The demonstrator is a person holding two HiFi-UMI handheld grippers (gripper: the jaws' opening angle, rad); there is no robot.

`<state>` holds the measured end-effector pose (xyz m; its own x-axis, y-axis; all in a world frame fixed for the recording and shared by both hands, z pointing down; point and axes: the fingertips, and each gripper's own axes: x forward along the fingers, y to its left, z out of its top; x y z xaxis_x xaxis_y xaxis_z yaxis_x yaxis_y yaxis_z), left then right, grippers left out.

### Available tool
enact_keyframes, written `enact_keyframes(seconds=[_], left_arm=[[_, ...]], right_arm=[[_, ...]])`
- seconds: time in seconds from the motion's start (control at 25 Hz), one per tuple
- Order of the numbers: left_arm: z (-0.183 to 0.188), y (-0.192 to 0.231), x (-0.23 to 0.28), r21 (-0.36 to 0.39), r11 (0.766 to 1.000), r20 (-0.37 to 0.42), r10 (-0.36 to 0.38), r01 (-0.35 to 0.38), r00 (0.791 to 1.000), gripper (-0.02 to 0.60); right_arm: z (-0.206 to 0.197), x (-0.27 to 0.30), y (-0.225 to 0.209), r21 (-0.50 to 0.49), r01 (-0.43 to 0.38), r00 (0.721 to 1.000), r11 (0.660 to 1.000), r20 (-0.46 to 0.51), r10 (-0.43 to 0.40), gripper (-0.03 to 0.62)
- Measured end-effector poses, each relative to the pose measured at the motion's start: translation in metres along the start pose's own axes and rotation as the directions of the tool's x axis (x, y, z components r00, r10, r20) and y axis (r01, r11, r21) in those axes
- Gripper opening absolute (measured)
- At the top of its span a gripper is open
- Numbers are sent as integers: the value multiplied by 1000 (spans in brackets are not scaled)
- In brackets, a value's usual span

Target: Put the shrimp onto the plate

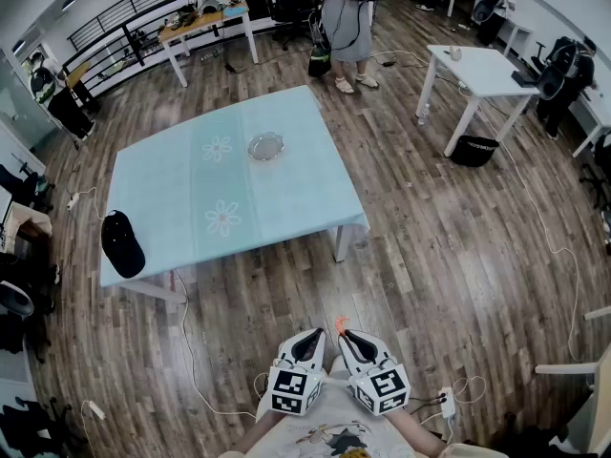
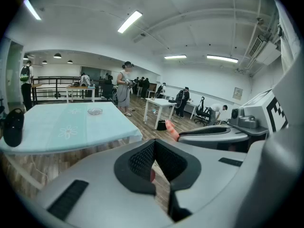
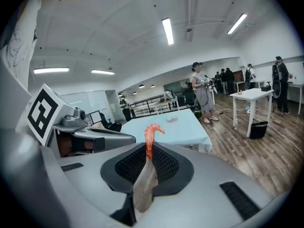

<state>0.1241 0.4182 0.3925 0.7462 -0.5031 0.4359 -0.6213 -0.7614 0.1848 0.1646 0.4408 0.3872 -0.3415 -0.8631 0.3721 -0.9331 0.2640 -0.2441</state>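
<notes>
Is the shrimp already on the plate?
No, the shrimp is pinched in the right gripper, while the plate sits far ahead on the blue table.

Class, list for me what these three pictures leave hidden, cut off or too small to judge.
- Shrimp: lower part hidden between the right tongs, right gripper view; head view shows only an orange tip.
- Plate: too small in every view to tell whether it is empty.
- Black cap-like thing at the edge of the table: too small in the head view to identify.
</notes>
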Motion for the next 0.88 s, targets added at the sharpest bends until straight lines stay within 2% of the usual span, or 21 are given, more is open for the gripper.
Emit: enact_keyframes(seconds=[0.16, 0.28, 0.44, 0.64, 0.88], left_arm=[[-15, -25, -18, 12, 999, 0, -33, 33, 999, 8], [-18, -24, -39, 17, 1000, 8, -23, 23, 1000, 8], [-19, -20, -58, 0, 1000, 24, 13, -13, 1000, 8], [-10, -24, -69, 22, 998, 71, 60, -62, 996, 8], [-24, -24, -81, -32, 987, 78, 157, -154, 985, 8]], right_arm=[[-12, -22, 9, 3, 36, 999, 999, -2, -36, 58], [-8, -31, 22, 15, 45, 999, 999, 11, -45, 58], [1, -37, 41, -15, 21, 999, 1000, 37, -20, 58], [5, -36, 43, 1, -31, 997, 1000, 66, 30, 58], [-4, -39, 43, -7, -96, 993, 995, 69, 96, 58]])
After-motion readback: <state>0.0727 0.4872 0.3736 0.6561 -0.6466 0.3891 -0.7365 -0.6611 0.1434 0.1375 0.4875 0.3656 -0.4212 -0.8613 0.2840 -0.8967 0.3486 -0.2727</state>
